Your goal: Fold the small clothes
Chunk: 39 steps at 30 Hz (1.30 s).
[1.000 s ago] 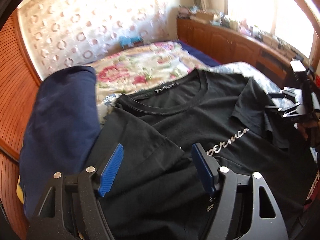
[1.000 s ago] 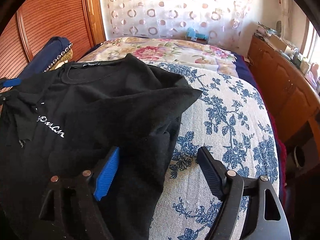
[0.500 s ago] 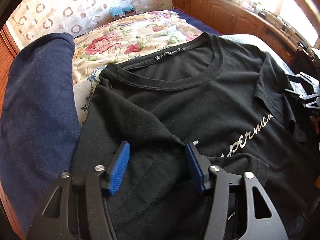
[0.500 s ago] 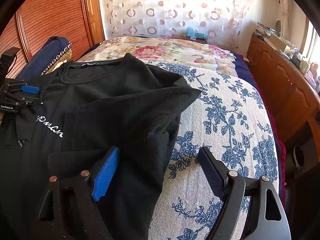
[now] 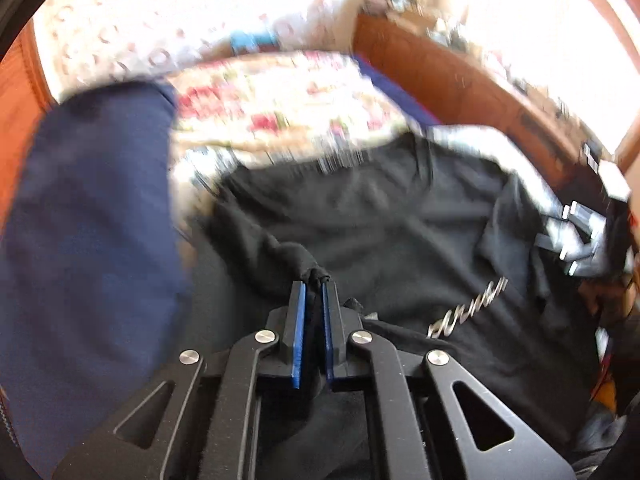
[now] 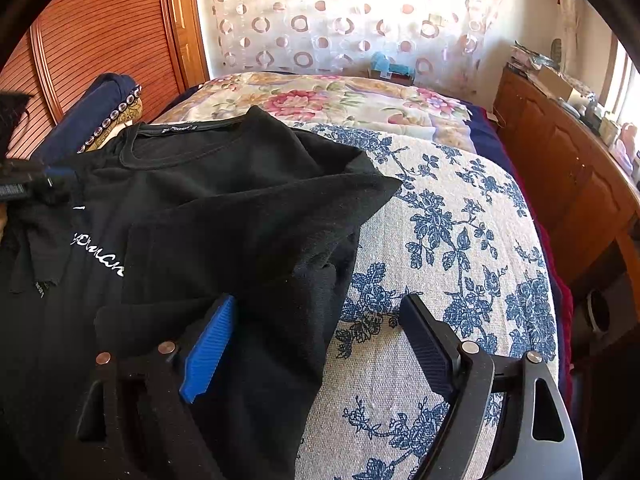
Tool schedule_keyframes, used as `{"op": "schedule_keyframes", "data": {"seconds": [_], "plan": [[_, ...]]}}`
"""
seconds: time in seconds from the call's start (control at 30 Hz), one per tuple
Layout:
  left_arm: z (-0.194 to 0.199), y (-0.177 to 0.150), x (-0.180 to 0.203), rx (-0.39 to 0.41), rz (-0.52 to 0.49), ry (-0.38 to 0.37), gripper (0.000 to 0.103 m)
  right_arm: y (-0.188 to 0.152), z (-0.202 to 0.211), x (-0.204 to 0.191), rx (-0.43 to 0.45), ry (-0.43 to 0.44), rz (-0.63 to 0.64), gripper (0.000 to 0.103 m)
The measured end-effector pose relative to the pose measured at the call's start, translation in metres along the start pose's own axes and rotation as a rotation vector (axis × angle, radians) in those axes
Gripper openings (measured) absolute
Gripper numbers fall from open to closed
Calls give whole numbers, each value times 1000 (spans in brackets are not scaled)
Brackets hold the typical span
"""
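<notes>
left tool [image 5: 313, 286] now pinching black t-shirt [image 5: 380, 220] fold, left view only; right tool [image 6: 320, 320] wide.

Blurred view: the left claw [image 5: 313, 292], its blue pads nearly together, pinches a bunched fold of a black T-shirt [image 5: 384, 224] lying on a bed [image 5: 280, 100], with a navy cloth [image 5: 92, 232] to the left and the right claw [image 5: 580, 236] at the far edge.
</notes>
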State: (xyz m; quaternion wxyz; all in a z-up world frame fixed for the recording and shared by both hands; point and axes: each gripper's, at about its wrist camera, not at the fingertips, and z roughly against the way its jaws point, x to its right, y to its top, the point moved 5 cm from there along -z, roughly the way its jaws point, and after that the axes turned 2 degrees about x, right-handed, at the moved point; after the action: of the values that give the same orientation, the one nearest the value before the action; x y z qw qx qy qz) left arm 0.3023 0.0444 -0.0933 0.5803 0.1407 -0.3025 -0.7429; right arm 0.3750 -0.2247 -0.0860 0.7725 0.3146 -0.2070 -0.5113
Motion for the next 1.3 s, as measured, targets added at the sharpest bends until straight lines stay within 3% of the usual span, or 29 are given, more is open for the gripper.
{"op": "schedule_keyframes", "data": {"seconds": [0.13,0.23,0.37,0.53,0.73,0.9,1.0,1.13,1.3], "plan": [[48,29,-29,147,69,51,9,0,0,0,0,0,0,85],[61,37,-50,184,80,106,9,0,0,0,0,1,0,85],[65,38,-68,201,123,120,9,0,0,0,0,3,-1,85],[54,37,-74,193,128,144,9,10,0,10,2,50,-48,85],[49,27,-81,181,144,150,9,30,-8,34,-1,36,-109,85],[46,25,-84,173,153,144,9,38,-27,47,-39,67,-170,80],[42,24,-86,161,162,151,10,47,-34,48,-37,80,-179,71],[28,18,-90,99,176,162,17,52,-43,37,-33,51,-127,68],[23,14,-89,79,166,148,26,50,-47,23,-9,-26,-24,68]]}}
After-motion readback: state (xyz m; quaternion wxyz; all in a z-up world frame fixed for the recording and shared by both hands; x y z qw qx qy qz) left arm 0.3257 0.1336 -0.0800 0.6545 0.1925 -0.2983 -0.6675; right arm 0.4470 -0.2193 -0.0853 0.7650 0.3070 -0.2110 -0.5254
